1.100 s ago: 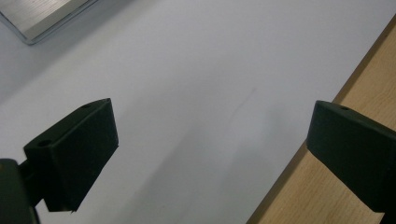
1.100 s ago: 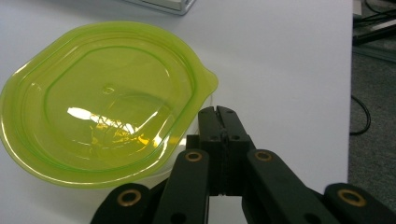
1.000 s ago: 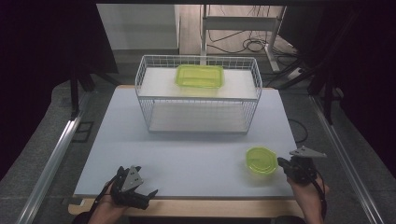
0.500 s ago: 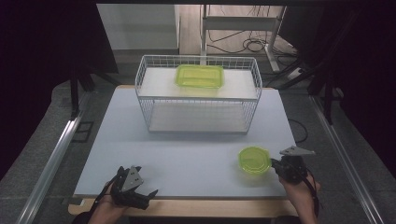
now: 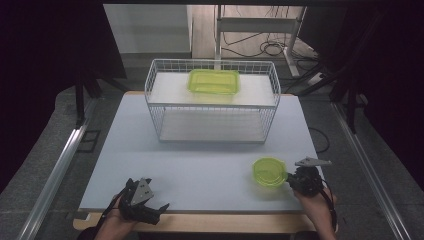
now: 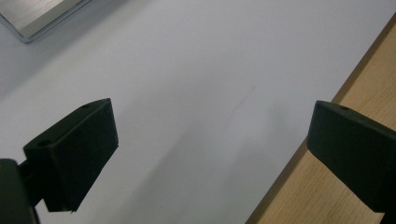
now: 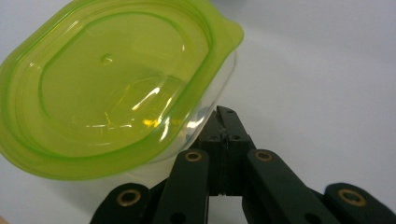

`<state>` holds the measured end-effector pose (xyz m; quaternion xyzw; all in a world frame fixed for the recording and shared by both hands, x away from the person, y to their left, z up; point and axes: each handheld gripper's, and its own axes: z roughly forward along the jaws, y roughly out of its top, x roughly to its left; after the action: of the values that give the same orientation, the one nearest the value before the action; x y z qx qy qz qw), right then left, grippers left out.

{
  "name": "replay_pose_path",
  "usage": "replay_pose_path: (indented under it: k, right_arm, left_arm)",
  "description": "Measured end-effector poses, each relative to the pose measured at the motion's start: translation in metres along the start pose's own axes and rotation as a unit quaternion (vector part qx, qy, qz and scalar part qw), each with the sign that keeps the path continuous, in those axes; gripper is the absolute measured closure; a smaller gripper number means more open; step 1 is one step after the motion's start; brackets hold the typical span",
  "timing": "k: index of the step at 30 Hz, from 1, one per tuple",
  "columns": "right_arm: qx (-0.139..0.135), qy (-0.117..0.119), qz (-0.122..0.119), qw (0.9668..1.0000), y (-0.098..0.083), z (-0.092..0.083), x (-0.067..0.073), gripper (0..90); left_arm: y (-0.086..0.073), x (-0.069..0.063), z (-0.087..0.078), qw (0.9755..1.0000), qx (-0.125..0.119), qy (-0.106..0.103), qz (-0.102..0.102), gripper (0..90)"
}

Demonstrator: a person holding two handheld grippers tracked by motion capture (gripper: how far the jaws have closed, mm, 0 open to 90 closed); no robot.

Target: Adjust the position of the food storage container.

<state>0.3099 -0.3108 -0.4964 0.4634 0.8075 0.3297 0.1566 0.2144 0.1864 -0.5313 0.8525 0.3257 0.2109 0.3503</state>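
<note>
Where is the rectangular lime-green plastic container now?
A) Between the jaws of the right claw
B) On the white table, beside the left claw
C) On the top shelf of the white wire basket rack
C: the rectangular lime-green plastic container rests on the upper shelf of the white wire basket rack, far from both claws.

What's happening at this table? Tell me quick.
A person works at a white table with a gripper in each hand. The right gripper has its jaws shut at the rim of a small round container with a green lid, near the table's front right. The left gripper rests open at the front left edge, holding nothing. Farther back stands a white wire basket, with a rectangular green-lidded container inside.
</note>
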Motion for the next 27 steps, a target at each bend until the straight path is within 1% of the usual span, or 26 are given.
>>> replay_pose_path:
  k: [3, 6, 13, 16, 20, 24, 27]
  right_arm:
    - [0.006, 0.014, -0.003, 0.9999, 0.002, 0.006, 0.005, 89.0]
    - [0.011, 0.032, -0.007, 0.9994, 0.005, 0.012, 0.012, 88.7]
    - [0.017, 0.060, -0.017, 0.9979, 0.013, 0.024, 0.028, 88.7]
    - [0.016, 0.077, -0.019, 0.9967, 0.017, 0.030, 0.036, 88.5]
    - [0.016, 0.092, -0.024, 0.9954, 0.022, 0.037, 0.044, 88.5]
    - [0.016, 0.111, -0.029, 0.9933, 0.028, 0.045, 0.054, 88.5]
    - [0.015, 0.121, -0.033, 0.9920, 0.034, 0.051, 0.061, 88.4]
  left_arm:
    - [0.000, 0.000, 0.000, 1.0000, 0.001, 0.000, 0.000, 2.1]
    - [0.000, 0.000, 0.000, 1.0000, 0.001, 0.000, 0.000, 2.1]
    - [0.000, 0.000, 0.001, 1.0000, 0.002, 0.000, 0.001, 2.1]
    - [0.000, 0.000, 0.001, 1.0000, 0.003, 0.000, 0.002, 2.1]
    - [0.000, -0.001, 0.001, 1.0000, 0.005, 0.000, 0.003, 2.0]
    - [0.000, -0.001, 0.002, 1.0000, 0.006, -0.001, 0.003, 2.0]
    - [0.000, -0.001, 0.001, 1.0000, 0.005, -0.001, 0.003, 2.0]
